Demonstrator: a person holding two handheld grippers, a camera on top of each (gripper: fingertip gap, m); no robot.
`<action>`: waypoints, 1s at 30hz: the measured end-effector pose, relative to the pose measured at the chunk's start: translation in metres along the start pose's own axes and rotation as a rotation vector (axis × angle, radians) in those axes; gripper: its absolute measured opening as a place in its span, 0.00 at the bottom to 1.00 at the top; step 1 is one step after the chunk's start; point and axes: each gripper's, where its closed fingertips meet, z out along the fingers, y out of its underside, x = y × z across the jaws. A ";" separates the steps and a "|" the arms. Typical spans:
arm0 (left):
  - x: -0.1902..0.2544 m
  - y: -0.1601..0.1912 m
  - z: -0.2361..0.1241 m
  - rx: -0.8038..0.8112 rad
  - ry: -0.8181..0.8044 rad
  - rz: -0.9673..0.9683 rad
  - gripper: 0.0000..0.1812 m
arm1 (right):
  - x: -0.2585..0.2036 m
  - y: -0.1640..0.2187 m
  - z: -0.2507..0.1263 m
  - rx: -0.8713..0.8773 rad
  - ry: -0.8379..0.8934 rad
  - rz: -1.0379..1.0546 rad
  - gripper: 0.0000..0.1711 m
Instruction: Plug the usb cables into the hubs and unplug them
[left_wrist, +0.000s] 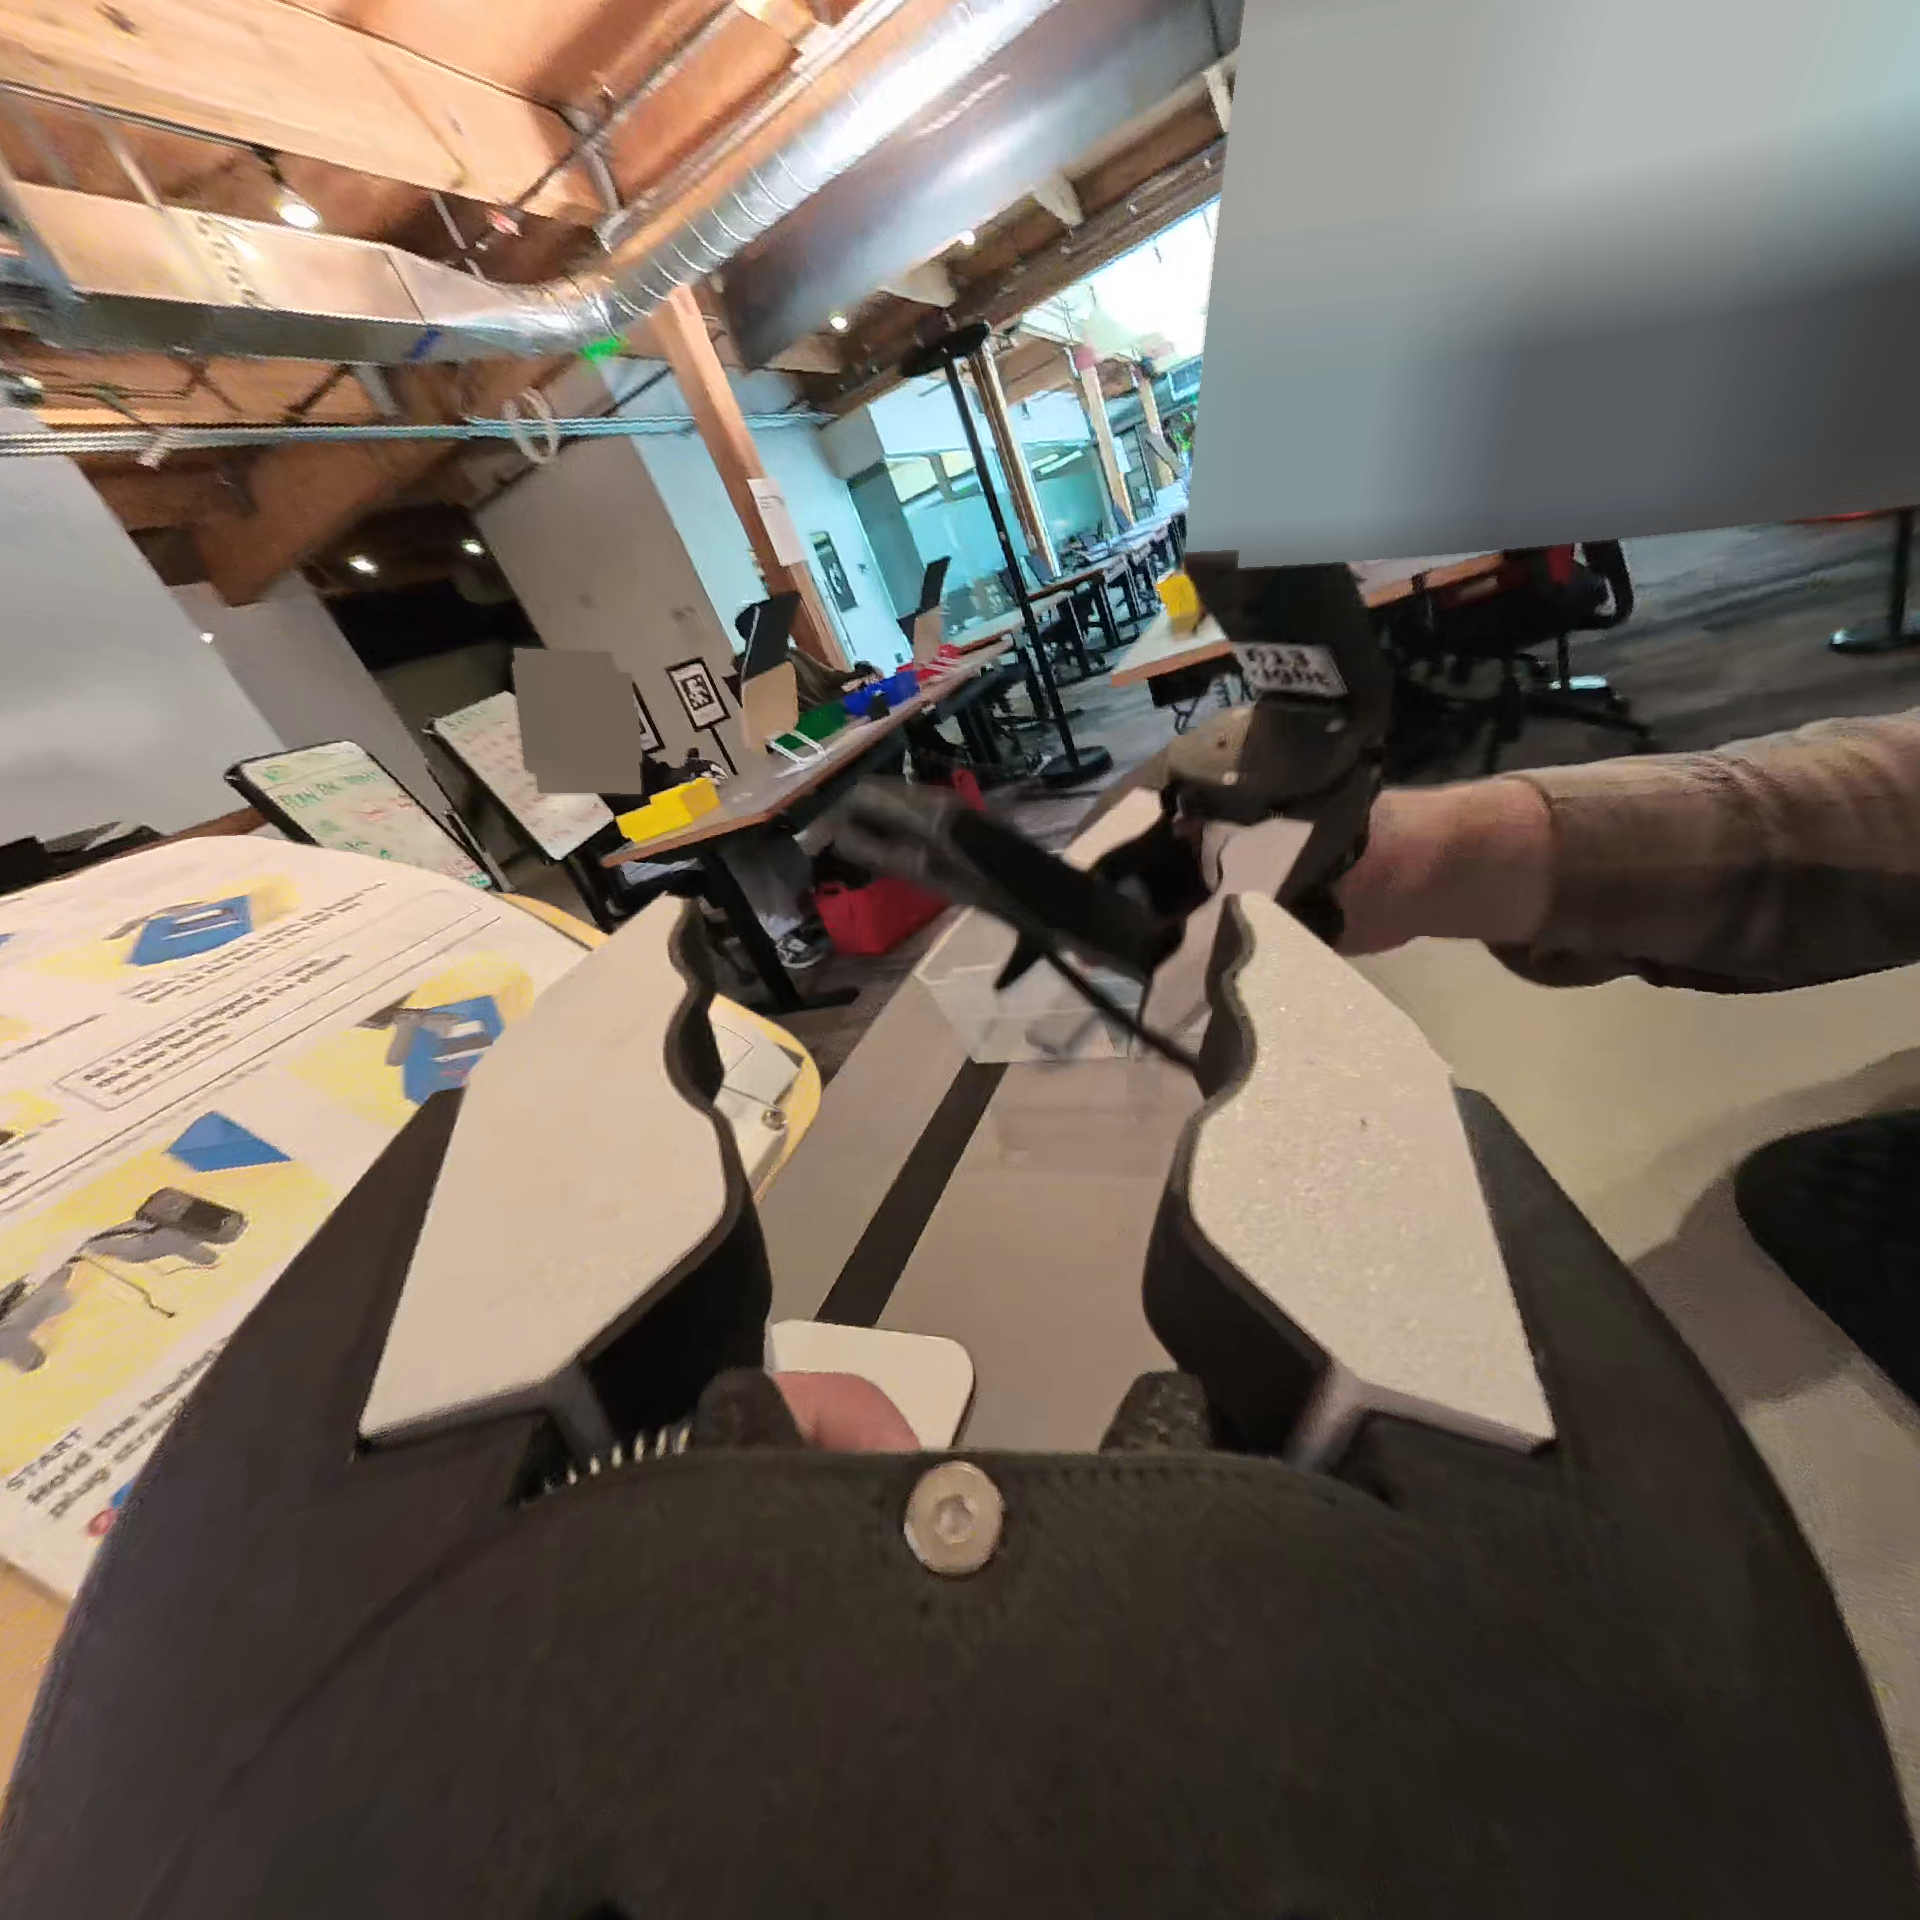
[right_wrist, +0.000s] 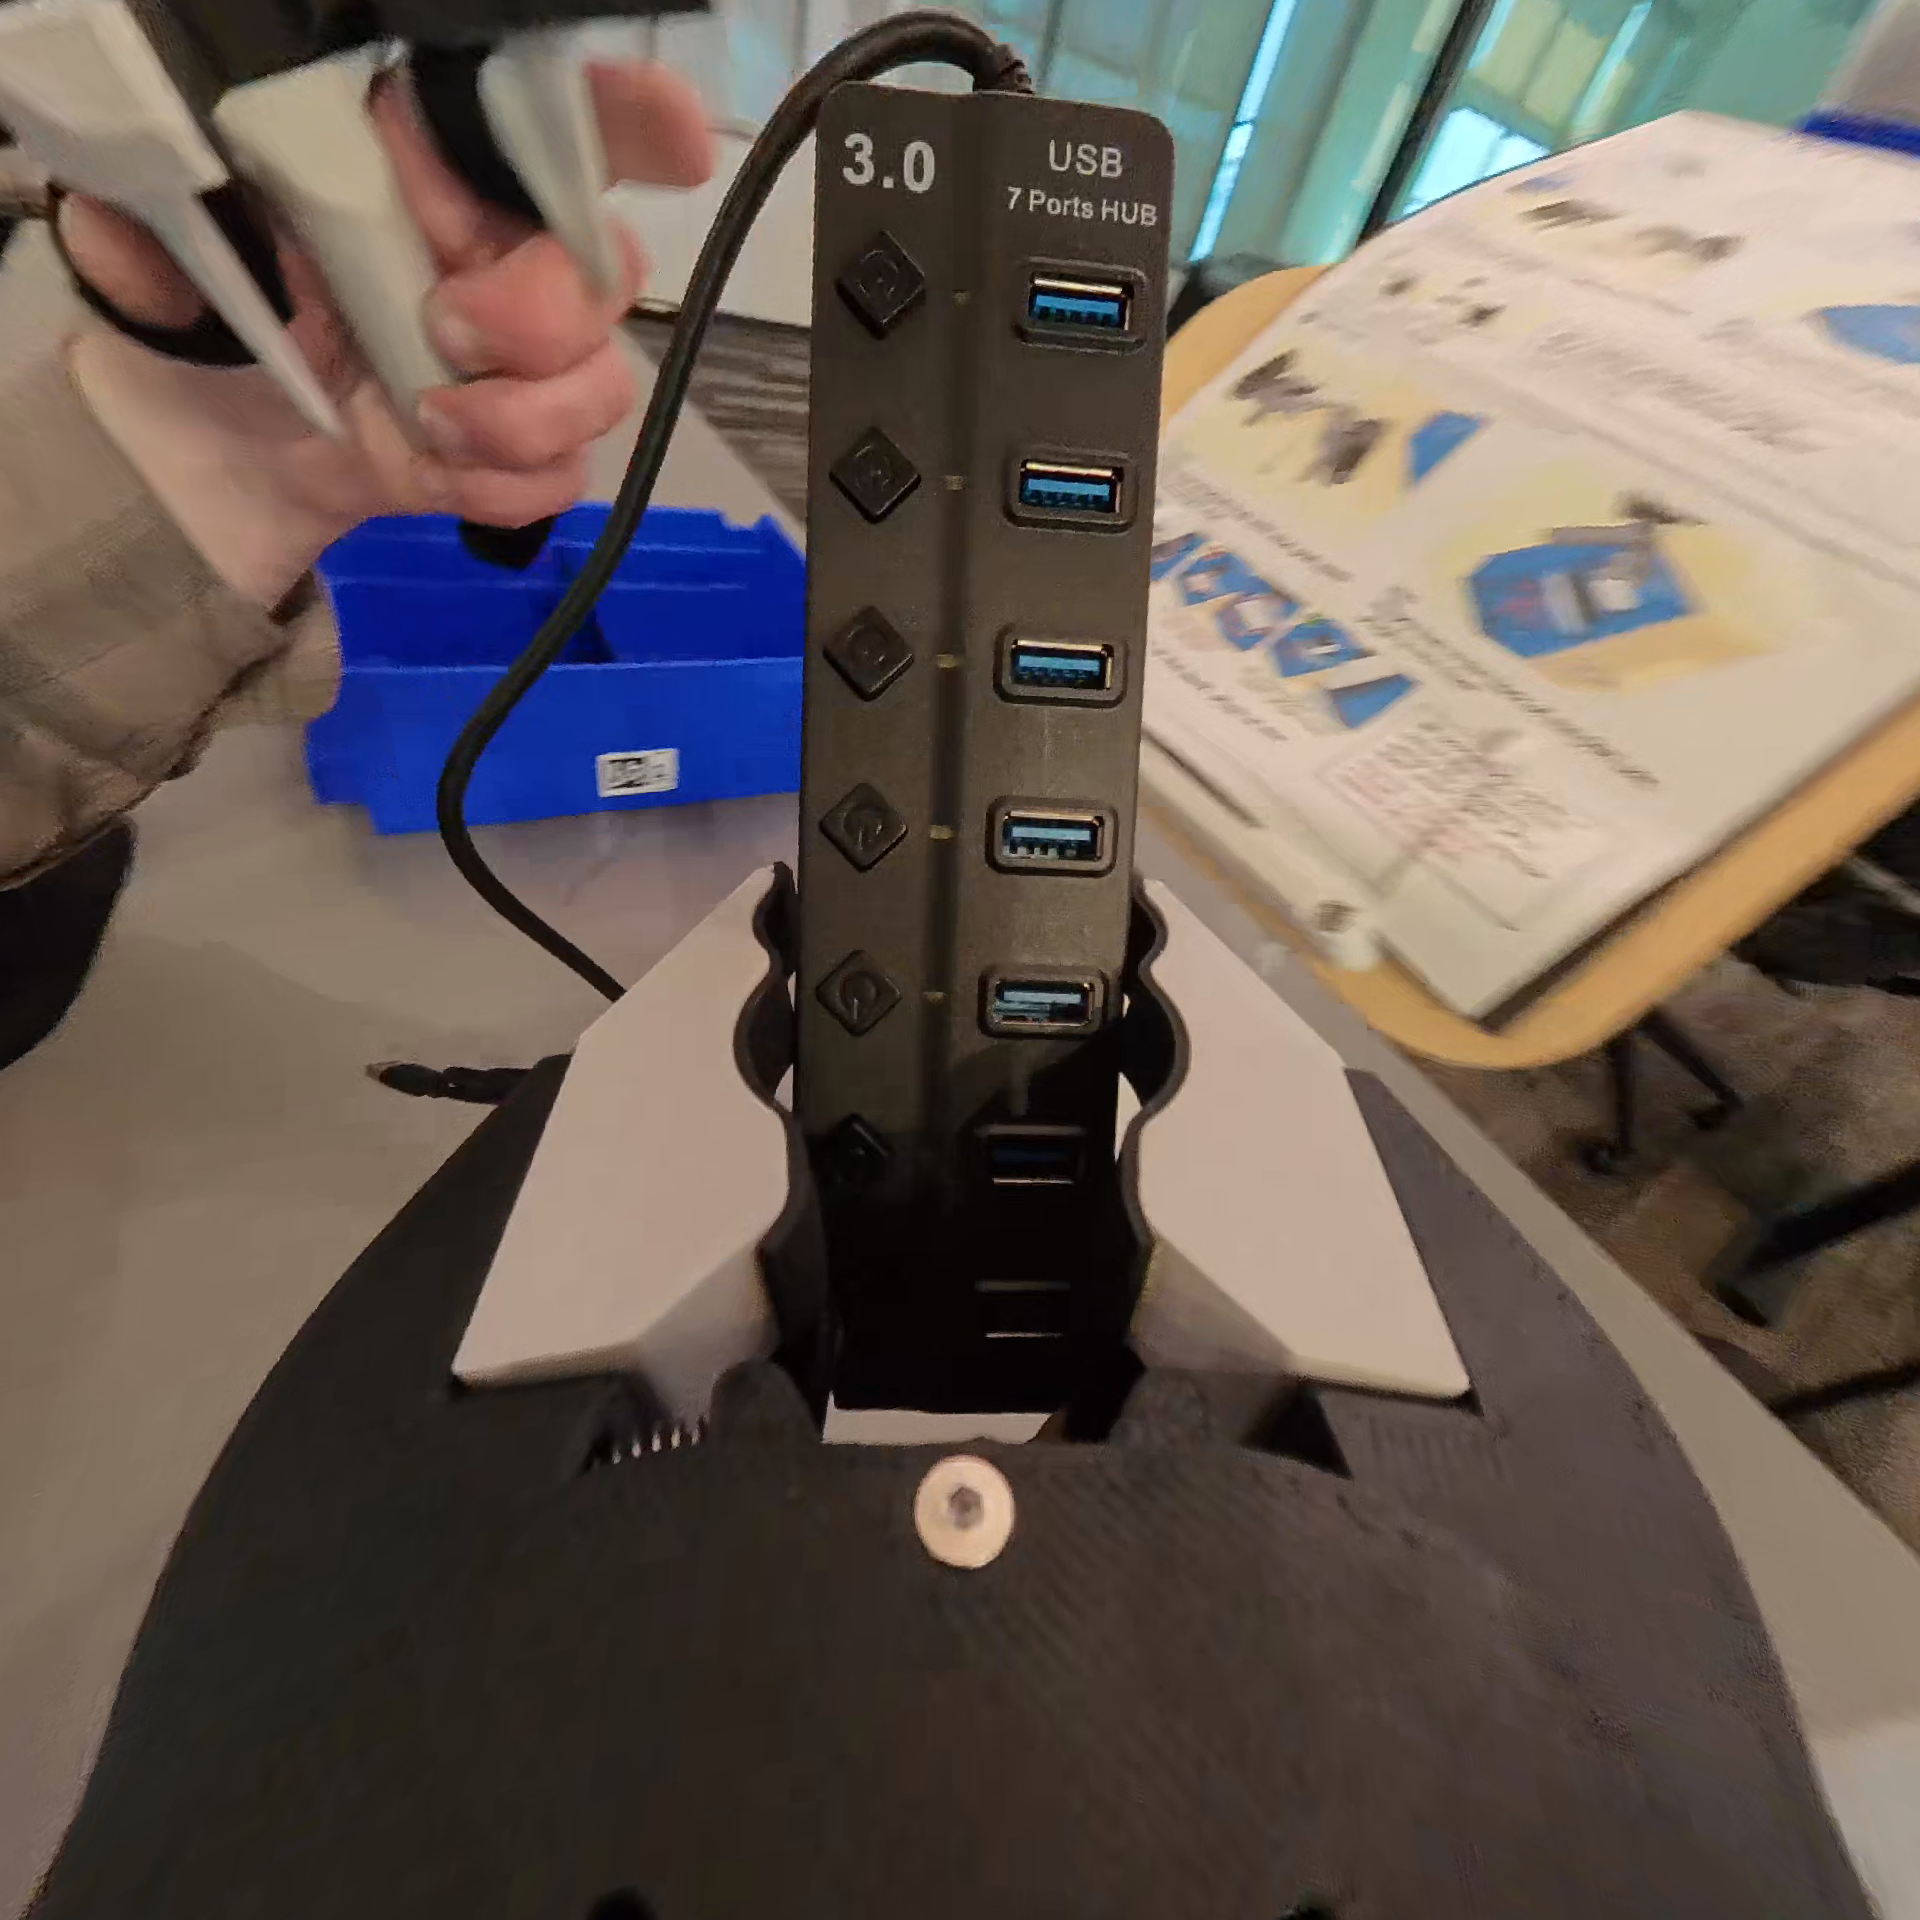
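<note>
Already the right gripper (right_wrist: 961, 997) pinches the rigid, light black hub (right_wrist: 982, 644) by its near end; stiff cord (right_wrist: 582, 582) trails left. Left gripper (left_wrist: 961, 997) spread, empty

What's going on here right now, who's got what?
A person works two handheld grippers over a grey table. The right gripper is clamped on the lower part of a black USB hub, held upright; every port in view is empty, and the hub's own cable trails down to the table. The left gripper is open and holds nothing. A blue bin sits behind the hub. No cable is plugged in yet.
</note>
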 end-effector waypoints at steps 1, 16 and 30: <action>-0.003 -0.001 -0.002 0.014 -0.004 -0.017 0.48 | 0.016 -0.006 -0.013 0.011 0.045 -0.001 0.36; -0.016 -0.001 -0.014 0.070 -0.016 -0.077 0.41 | 0.265 -0.030 -0.218 -0.259 0.775 -0.189 0.35; -0.013 0.005 -0.012 0.048 0.003 -0.071 0.40 | 0.304 0.171 -0.230 -0.826 0.757 -0.155 0.36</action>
